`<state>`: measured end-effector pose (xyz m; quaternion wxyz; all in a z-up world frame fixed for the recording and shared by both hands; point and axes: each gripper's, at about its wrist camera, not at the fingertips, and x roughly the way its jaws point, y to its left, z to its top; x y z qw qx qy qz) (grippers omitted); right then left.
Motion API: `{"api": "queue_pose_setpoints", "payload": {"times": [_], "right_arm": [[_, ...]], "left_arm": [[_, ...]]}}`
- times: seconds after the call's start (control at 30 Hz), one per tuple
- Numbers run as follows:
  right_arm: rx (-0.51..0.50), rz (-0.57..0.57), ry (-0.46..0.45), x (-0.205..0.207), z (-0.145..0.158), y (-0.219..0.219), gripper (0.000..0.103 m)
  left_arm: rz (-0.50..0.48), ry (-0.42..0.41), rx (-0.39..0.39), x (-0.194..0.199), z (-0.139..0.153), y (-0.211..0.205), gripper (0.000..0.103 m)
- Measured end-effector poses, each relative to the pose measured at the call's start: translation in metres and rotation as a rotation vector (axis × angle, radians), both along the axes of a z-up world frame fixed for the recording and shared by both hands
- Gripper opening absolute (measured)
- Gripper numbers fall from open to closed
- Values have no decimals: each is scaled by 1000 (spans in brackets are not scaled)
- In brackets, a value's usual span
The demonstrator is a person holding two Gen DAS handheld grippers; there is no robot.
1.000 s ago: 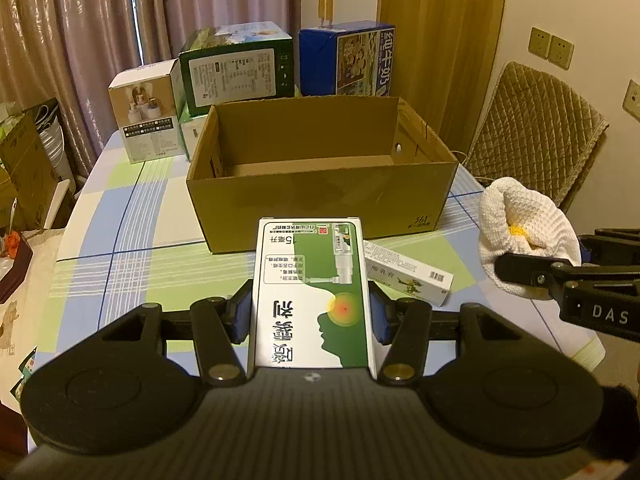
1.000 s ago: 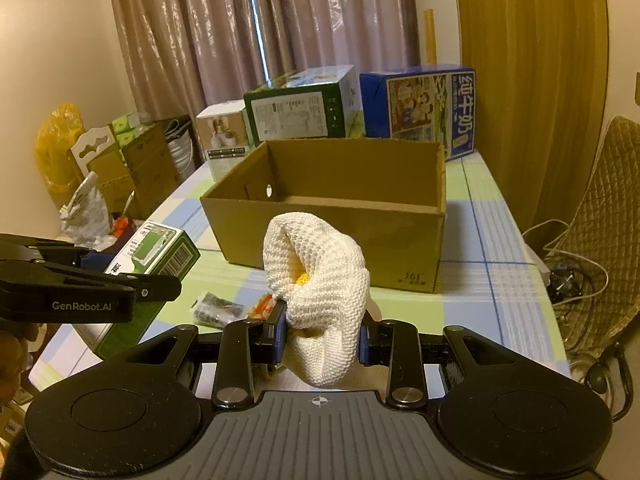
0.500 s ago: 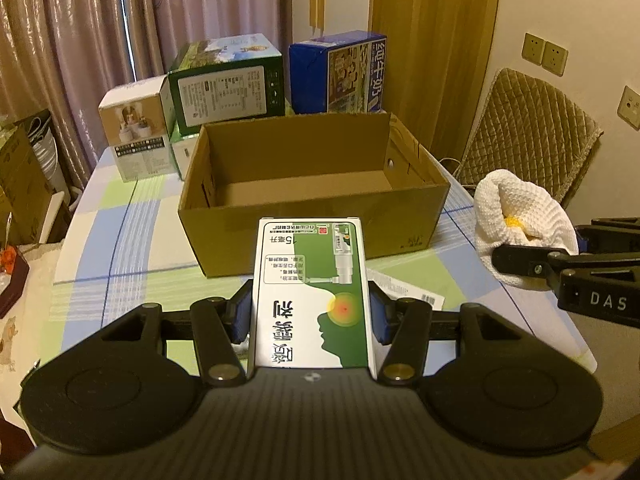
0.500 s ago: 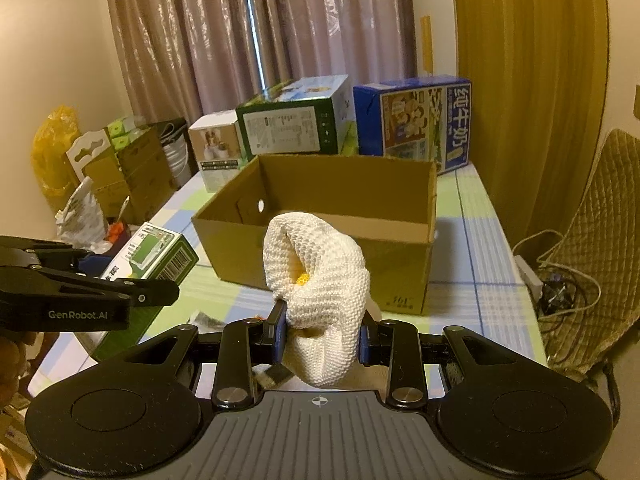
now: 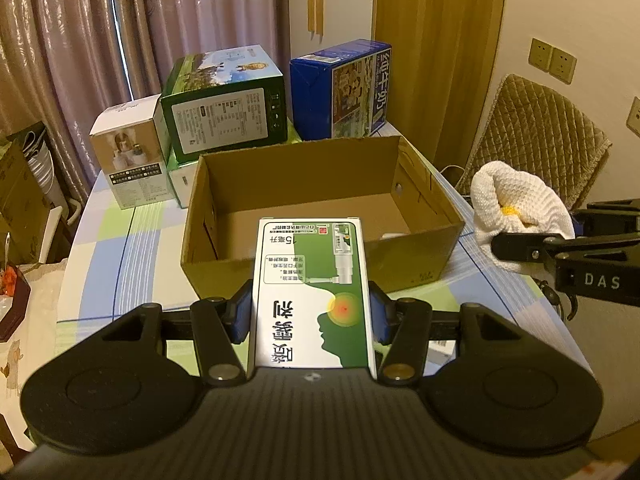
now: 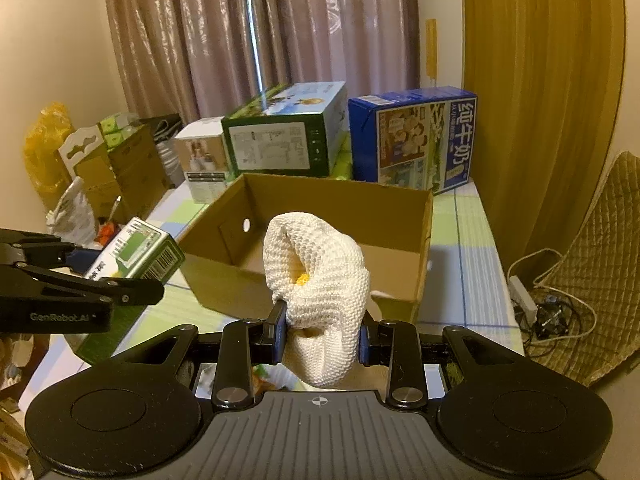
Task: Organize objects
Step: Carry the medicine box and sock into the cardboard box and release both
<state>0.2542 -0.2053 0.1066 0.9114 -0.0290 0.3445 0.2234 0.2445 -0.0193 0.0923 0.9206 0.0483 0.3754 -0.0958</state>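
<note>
Risk first on the left: the left gripper (image 5: 311, 312) clamps a green-and-white medicine carton (image 5: 311, 296) marked "15毫升" above the open brown cardboard box's (image 5: 320, 272) near wall, which it could clip if lowered early. Rightward, the right gripper (image 6: 322, 338) pinches a white knitted bundle (image 6: 316, 280) that may sag free. Gripper arms read "GenRobot.AI" and "DAS".

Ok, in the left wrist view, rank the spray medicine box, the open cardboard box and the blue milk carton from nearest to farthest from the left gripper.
1. Spray medicine box, clamped in the left gripper.
2. Open cardboard box, just ahead on the table.
3. Blue milk carton, behind it, toward the right.
</note>
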Motion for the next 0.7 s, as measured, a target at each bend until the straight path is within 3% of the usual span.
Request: {"api": "queue_pose_setpoints", "payload": {"times": [0.33, 0.7], "right_arm": [[4, 1, 34, 41, 8, 6, 30], [42, -37, 76, 87, 3, 0, 30]], "left_arm": [[2, 16, -8, 44, 11, 1, 51], [-1, 39, -24, 93, 3, 1, 51]]}}
